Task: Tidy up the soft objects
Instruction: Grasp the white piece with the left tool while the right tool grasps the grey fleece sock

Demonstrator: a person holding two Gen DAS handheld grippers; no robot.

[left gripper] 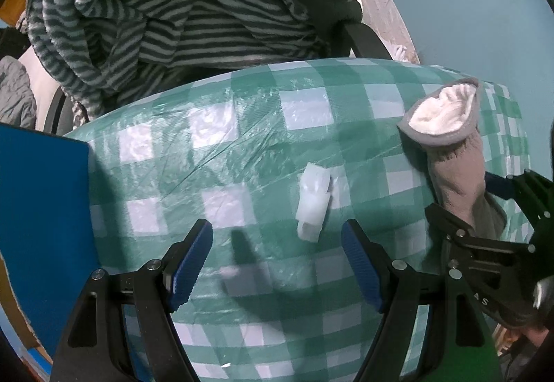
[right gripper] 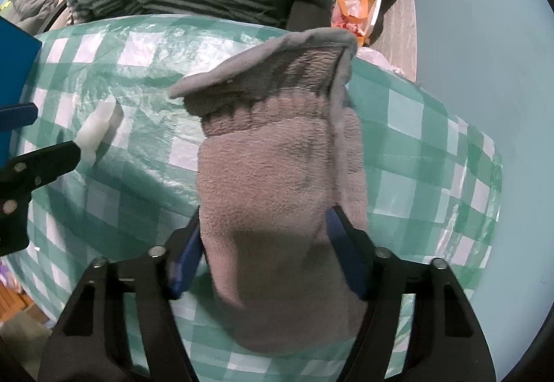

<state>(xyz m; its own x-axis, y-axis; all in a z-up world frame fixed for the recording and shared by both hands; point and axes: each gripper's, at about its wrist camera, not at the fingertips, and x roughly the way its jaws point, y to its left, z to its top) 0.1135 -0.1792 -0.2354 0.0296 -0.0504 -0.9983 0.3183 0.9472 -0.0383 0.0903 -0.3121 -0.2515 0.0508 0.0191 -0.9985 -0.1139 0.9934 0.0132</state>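
Beneath my fingers bulges a green-and-white checked plastic storage bag [left gripper: 263,139], slippery. My right gripper [right gripper: 266,243] clasps the fuzzy grey sock [right gripper: 277,181], light and limp, mid-length. My left gripper [left gripper: 277,260] hangs released, holding nothing.

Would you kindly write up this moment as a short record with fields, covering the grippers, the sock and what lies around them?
surface: green-and-white checked bag, bulging, plastic-looking
held item: grey fleece sock, white lining visible at its open cuff in the left wrist view
right gripper: blue pads pressed on both sides of the sock's lower part
left gripper: jaws apart, nothing between them, above the bag
small item: white plastic clip on the bag, just ahead of the left gripper
background: striped grey fleece garment heaped behind the bag
left edge: blue flat panel
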